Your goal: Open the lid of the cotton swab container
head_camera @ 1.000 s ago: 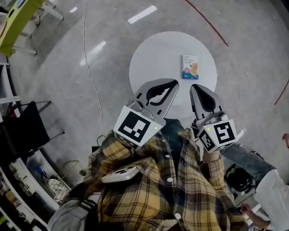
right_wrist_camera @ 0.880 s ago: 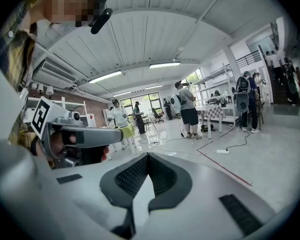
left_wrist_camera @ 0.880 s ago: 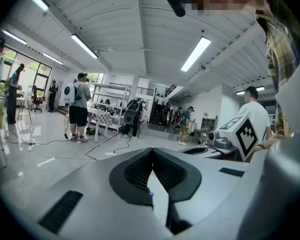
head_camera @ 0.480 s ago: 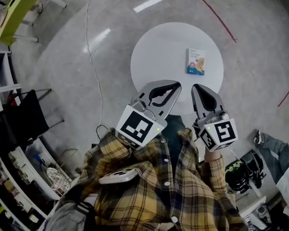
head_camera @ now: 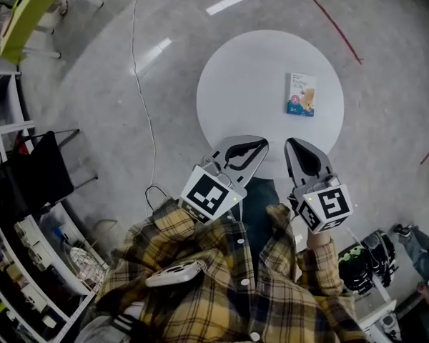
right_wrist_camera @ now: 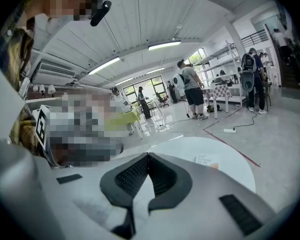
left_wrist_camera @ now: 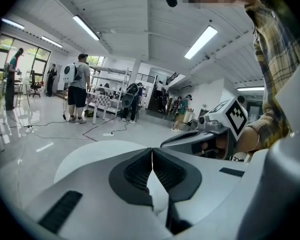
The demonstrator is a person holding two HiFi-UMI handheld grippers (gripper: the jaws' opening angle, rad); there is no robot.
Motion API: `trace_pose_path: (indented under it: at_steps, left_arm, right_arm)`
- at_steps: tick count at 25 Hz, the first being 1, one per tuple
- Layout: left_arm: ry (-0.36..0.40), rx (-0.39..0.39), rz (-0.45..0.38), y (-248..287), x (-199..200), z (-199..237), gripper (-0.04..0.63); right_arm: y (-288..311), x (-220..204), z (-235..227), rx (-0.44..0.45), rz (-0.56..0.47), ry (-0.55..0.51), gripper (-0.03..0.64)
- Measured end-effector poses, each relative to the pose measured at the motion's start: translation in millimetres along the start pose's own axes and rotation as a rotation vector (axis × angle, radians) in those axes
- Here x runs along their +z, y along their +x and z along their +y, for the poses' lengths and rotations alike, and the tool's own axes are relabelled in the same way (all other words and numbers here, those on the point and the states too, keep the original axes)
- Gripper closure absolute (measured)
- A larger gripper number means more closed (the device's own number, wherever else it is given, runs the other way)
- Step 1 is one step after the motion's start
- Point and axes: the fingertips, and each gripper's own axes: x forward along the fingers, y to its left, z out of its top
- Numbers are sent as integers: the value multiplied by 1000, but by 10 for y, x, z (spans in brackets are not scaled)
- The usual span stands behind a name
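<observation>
**A:** Status on the swab box?

**B:** Box (head_camera: 302, 94) lies flat on the round table (head_camera: 229, 84), at about 2 o'clock from the table's centre. It's alone up there and nothing is touching it. It's too small in my views to read the lid, but I'd judge it's unopened.

**A:** Grippers?

**B:** Left gripper (head_camera: 262, 143) has its jaws fully together with nothing between them. Right gripper (head_camera: 294, 142) is the same, pinched closed and empty. I've got them side by side over the table's 6 o'clock edge, noses tipped down toward the top.

**A:** Why closed?

**B:** Nothing to grab yet, so it's just a carry posture. From the right one the box sits at 12 o'clock, well apart. From the left it's at 1 o'clock.

**A:** Plan?

**B:** My read is that the task hasn't started. I need to spread both sets of jaws, then pin the body with one and work the lid flap with the other. The right is better lined up for the first contact.

**A:** Risks?

**B:** The box looks light and flat on a smooth top, so I expect it to skid if I nudge it before it's pinned.
</observation>
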Motion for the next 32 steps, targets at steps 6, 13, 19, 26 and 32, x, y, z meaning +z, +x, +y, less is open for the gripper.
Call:
trace_pose_path:
  at_steps: [6,13,19,26,32]
  left_arm:
    - [-58,-44,27,74,-414,-14,574]
    - [-53,-41,82,151,-769,-8,572]
    - [0,-41,111,205,-871,32,572]
    - [-2,-149,157,244,-1046,-107,409]
    - [100,-192,237,401,-1359,-188,309]
  right_arm:
    - [88,-228,-58,5,44,26,600]
    - [134,-361,-43,16,67,39,600]
    - [137,-438,-78,12,78,49,600]
    - [111,-459,-107,4,73,67,600]
    - [104,-541,-202,2,72,84,600]
